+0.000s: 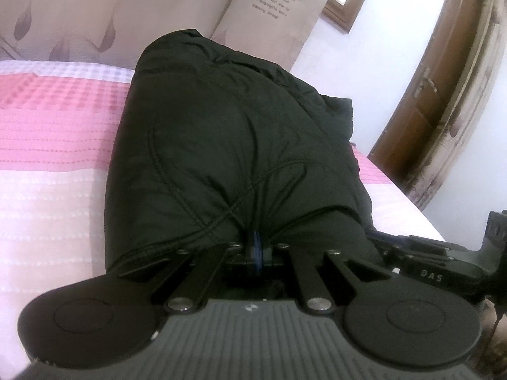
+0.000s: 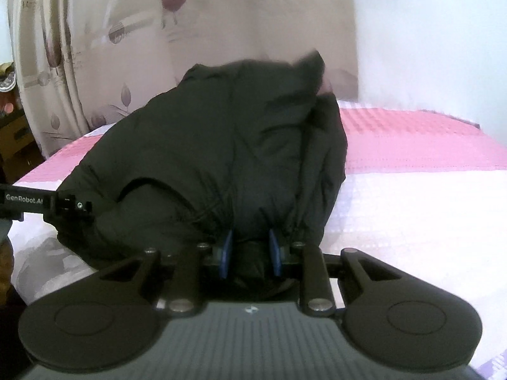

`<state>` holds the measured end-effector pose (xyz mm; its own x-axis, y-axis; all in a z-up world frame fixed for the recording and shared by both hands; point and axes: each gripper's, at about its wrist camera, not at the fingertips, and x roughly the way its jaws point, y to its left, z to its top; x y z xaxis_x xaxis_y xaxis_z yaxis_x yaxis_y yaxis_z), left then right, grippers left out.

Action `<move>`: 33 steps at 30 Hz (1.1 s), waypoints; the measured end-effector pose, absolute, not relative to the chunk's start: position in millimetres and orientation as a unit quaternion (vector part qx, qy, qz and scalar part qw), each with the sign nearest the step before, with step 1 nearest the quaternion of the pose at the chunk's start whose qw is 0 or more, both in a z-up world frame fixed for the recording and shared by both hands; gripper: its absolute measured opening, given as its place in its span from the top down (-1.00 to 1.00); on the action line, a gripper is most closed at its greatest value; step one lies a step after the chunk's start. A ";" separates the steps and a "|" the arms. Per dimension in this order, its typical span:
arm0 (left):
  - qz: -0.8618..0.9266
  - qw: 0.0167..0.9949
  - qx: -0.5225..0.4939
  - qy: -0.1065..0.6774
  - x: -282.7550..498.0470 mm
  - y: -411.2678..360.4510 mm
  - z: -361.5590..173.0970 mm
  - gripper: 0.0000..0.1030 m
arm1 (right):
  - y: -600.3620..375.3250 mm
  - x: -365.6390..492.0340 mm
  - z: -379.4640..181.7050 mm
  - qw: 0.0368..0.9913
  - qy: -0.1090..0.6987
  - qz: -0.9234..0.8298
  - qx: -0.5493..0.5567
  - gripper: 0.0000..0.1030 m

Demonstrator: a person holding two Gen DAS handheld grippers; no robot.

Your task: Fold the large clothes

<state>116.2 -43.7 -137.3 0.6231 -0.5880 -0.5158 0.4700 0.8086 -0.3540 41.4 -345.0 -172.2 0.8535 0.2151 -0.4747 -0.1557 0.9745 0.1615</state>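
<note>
A big black padded jacket [image 1: 228, 139] lies bunched on a pink and white bed [image 1: 47, 133]. My left gripper [image 1: 256, 247] is shut on the jacket's near edge, its blue pads pinched together on the fabric. In the right wrist view the same jacket [image 2: 221, 145] rises as a mound in front. My right gripper [image 2: 250, 247] grips a thick fold of the jacket between its blue pads [image 2: 226, 250], which stand a little apart around the cloth. The right gripper's body shows at the right edge of the left view [image 1: 443, 266].
Patterned curtains [image 1: 95, 6] hang behind the bed. A brown wooden door [image 1: 437, 95] stands at the right in the left view. The bed cover [image 2: 412, 205] stretches to the right of the jacket. The left gripper's arm [image 2: 28, 204] reaches in from the left.
</note>
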 end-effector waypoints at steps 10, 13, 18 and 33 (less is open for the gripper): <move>-0.278 0.908 -0.061 0.307 110.3 -51.0 -133.6 0.78 | -342.2 36.1 -175.7 0.965 0.242 0.086 0.053 0.54; -0.274 0.911 -0.050 0.304 108.1 -53.5 -132.6 0.78 | -339.4 33.3 -177.7 0.967 0.237 0.080 0.052 0.54; -0.270 0.915 -0.035 0.297 104.9 -55.9 -132.4 0.78 | -330.8 30.8 -177.4 0.969 0.235 0.067 0.042 0.54; -0.262 0.922 -0.004 0.286 100.1 -61.1 -130.9 0.78 | -326.5 29.0 -177.7 0.970 0.232 0.059 0.047 0.54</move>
<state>100.1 -61.1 -130.9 0.6987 -0.4854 -0.5256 0.4813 0.8624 -0.1567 29.0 -326.5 -177.7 0.8859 0.1358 -0.4436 -0.0923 0.9887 0.1183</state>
